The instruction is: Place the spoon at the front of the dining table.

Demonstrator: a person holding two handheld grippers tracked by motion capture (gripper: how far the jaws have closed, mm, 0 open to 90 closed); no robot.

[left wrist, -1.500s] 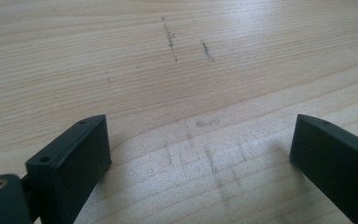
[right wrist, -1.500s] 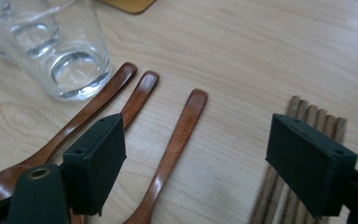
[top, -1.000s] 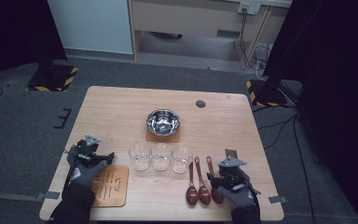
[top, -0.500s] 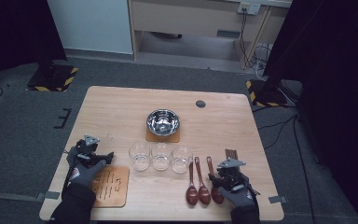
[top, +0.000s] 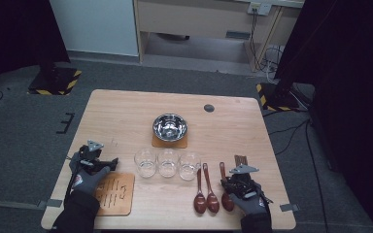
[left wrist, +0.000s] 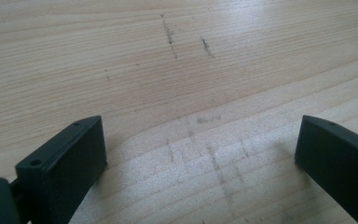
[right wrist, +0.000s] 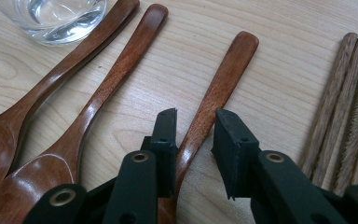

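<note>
Three dark wooden spoons (top: pixel 210 190) lie side by side at the table's front right. My right gripper (right wrist: pixel 193 116) is low over the rightmost spoon (right wrist: pixel 223 79), one jaw on each side of its handle. The jaws have just been closing and stand narrow, with a thin gap on each side of the handle. In the high view the right gripper (top: pixel 230 187) sits at that spoon (top: pixel 225 187). At the front left, my left gripper (top: pixel 108 162) rests open, and in its own view the left gripper (left wrist: pixel 198 140) has only bare tabletop between its jaws.
Three clear glasses (top: pixel 167 161) stand in a row mid-table, one glass (right wrist: pixel 56 16) just beyond the spoons. A steel bowl (top: pixel 170 127) sits on a square coaster (top: pixel 170 142). Wooden chopsticks (right wrist: pixel 349 93) lie right of the spoons. A wooden board (top: pixel 114 194) lies front left.
In the high view the right hand has shifted only slightly at the rightmost spoon. The left hand and all objects stay where they were.
</note>
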